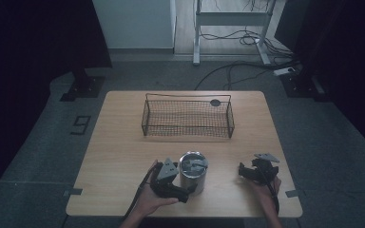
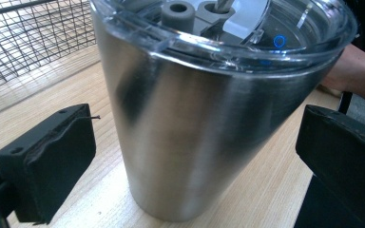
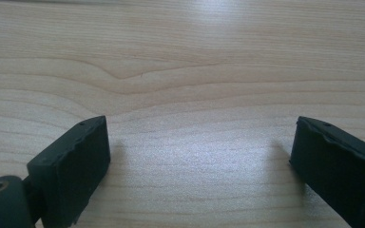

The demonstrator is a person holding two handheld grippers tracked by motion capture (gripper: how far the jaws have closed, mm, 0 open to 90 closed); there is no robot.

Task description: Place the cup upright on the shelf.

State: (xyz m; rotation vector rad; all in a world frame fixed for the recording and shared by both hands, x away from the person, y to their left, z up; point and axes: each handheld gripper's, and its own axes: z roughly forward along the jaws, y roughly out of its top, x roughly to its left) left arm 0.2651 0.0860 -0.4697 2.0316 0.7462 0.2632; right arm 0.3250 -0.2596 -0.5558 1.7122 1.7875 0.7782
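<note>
The steel tumbler (image 1: 193, 173) with its clear lid is standing upright on the wooden table (image 1: 119, 156), low in the middle of the high view, below the wire basket (image 1: 188, 117) that is sitting in the upper centre of the tabletop. The left gripper (image 2: 195, 161) is reaching around the tumbler with its jaws spread wide on either side of the body, a gap showing at each side and nothing clamped. The right gripper (image 3: 199, 156) is hanging over bare wood at the lower right of the high view, well apart from the tumbler, jaws released and gaping.
</note>
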